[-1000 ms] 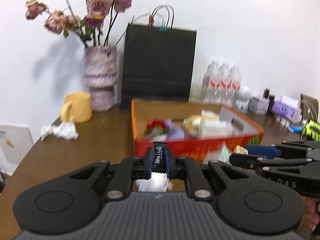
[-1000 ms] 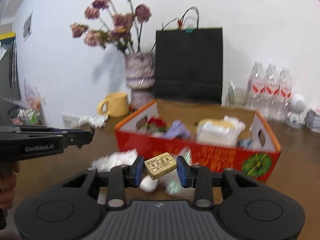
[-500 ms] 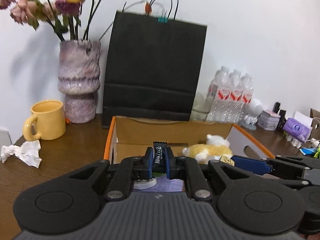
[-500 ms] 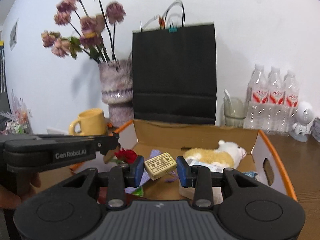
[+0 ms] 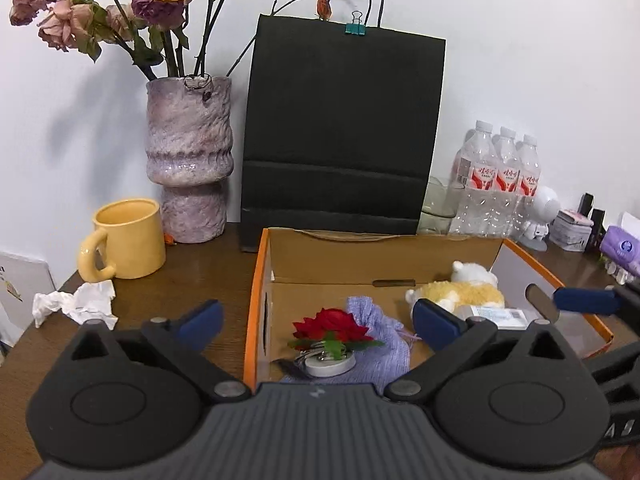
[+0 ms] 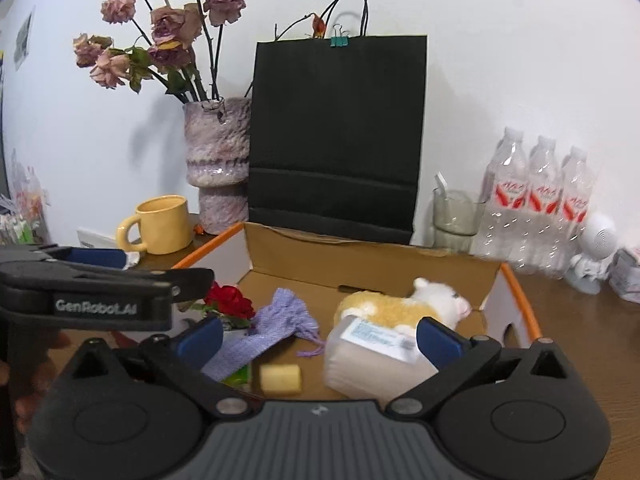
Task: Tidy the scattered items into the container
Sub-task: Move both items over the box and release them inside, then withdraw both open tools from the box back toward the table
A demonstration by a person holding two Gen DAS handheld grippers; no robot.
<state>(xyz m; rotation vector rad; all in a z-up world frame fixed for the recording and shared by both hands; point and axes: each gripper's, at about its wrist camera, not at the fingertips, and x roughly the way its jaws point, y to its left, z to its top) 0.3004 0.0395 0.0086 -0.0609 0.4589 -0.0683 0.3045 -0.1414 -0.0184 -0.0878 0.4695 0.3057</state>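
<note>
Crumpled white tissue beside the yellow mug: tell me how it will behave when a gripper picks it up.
The crumpled white tissue looks thin and wadded, so it is probably very light and floppy. It should squash between the fingers rather than resist. Loose folds stick out, so part of it may trail or unfurl. It lies flat on the table, unlikely to roll.

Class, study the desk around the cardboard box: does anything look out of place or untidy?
Yes. A crumpled white tissue lies loose on the table beside the yellow mug, outside the box where the other small items sit.
</note>
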